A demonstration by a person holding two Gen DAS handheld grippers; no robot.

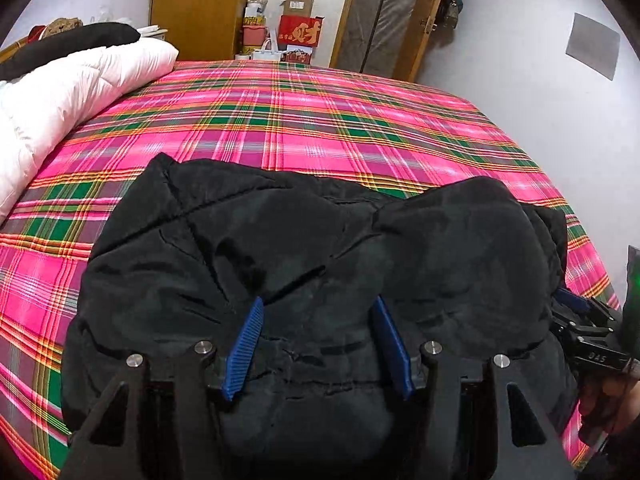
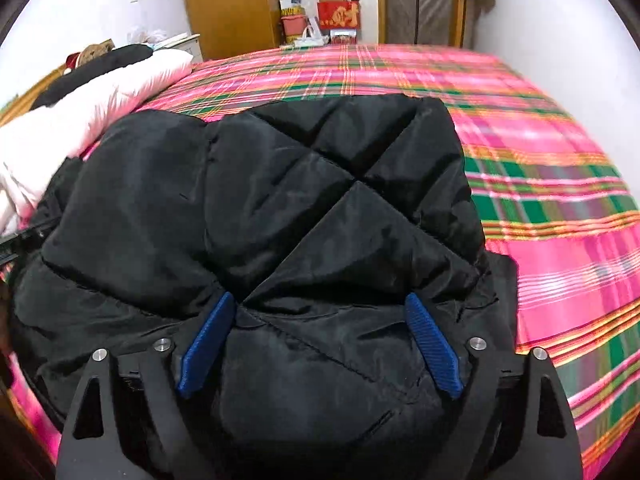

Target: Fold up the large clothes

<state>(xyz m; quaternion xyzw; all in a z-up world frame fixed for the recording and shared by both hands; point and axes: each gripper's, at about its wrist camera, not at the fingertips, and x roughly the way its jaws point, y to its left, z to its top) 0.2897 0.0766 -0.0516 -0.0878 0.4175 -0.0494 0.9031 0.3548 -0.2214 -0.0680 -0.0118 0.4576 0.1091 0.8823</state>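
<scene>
1. The black puffy coat (image 1: 312,264) lies in a thick heap on the near part of the bed (image 1: 320,120), on the pink checked sheet. It looks partly folded already, I think.
2. The coat stretches from side to side in front of both tools. Its far edge points at the back wall.
3. The left gripper (image 1: 318,346) points down at the near edge of the coat. Its blue fingers (image 1: 246,348) stand apart, with coat cloth below and between them. They are not pinching it.
4. The right gripper (image 2: 318,346) is over the other end of the coat. Its fingers (image 2: 206,346) stand wider apart and hold nothing.
5. Both tools are about the same way from the coat, one at each end.
6. I think the next move is to grab the near edge and fold it away toward the far edge.
7. A white quilt (image 1: 60,100) lies to the left, apart from the coat.
</scene>
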